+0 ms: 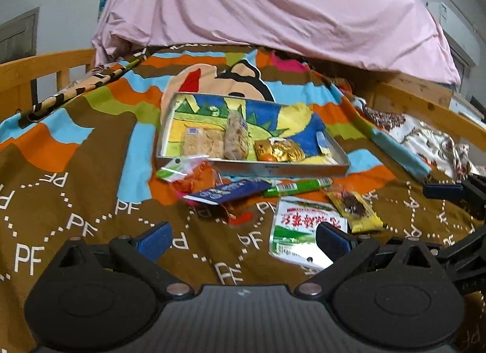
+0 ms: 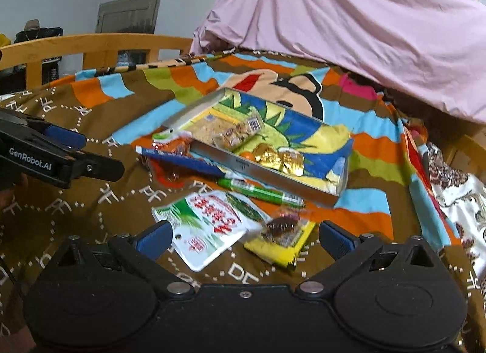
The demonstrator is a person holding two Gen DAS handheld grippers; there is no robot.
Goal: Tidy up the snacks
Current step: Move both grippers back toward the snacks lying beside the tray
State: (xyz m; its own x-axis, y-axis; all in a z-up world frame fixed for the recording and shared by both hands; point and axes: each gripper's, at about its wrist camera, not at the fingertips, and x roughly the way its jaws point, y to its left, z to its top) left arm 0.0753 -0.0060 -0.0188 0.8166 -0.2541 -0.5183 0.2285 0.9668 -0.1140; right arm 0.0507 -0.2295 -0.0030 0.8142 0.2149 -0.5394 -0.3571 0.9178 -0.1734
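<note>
**Midway: tray part-filled, loose packets waiting on the bed**

Evidently the sorting is sitting at a between-picks stage. Both claws are hanging released and empty above the bedspread (image 1: 91,170): the left claw (image 1: 243,239) and the right claw (image 2: 243,239) are each spreading their blue pads wide, touching nothing. The metal tray (image 1: 267,169) is already holding cracker packets and gold-wrapped sweets (image 1: 279,149), while other snacks are lying loose just outside its near wall.

Judging by position, the right claw is lining up on the white-and-green pouch (image 2: 209,225) and the yellow packet (image 2: 282,239), which overlaps the pouch's edge at about 3 o'clock. The next move is probably calling for a descent, a pinch on one thin edge, then a lift towards 12 o'clock into the tray.

Only the left view is showing the orange packet (image 1: 194,175) clearly, at 9 o'clock from the blue wrapper (image 1: 231,193) and green stick (image 1: 296,186). Only the right view is revealing the left claw from the side.
</note>
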